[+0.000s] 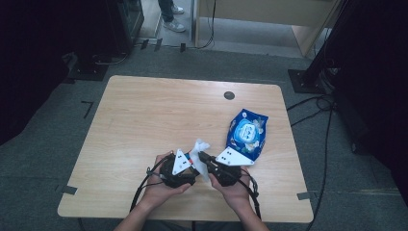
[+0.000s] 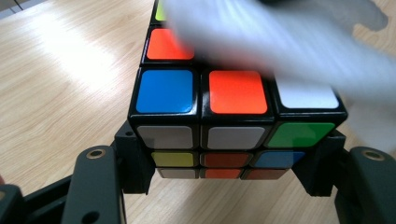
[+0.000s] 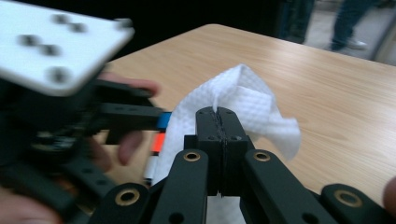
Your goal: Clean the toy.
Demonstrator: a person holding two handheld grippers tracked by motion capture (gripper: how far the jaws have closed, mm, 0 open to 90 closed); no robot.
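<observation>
A colour-scrambled puzzle cube [image 2: 233,93] sits between the jaws of my left gripper [image 2: 231,163], whose pads press on its two sides just above the wooden table [image 2: 60,93]. A white wipe [image 2: 289,46] lies blurred across the cube's top face. My right gripper [image 3: 222,123] is shut on that white wipe [image 3: 247,98], and a sliver of the cube [image 3: 161,130] shows beside the cloth. In the high view, both grippers meet near the table's front edge: the left gripper [image 1: 188,166], the right gripper [image 1: 204,159], and the wipe [image 1: 199,148] bunched between them.
A blue packet of wet wipes [image 1: 248,132] lies just right of the hands. A round cable hole [image 1: 229,95] sits at the back of the table [image 1: 144,115]. Dark stands and cables ring the table, and a person's feet [image 1: 172,21] show far off.
</observation>
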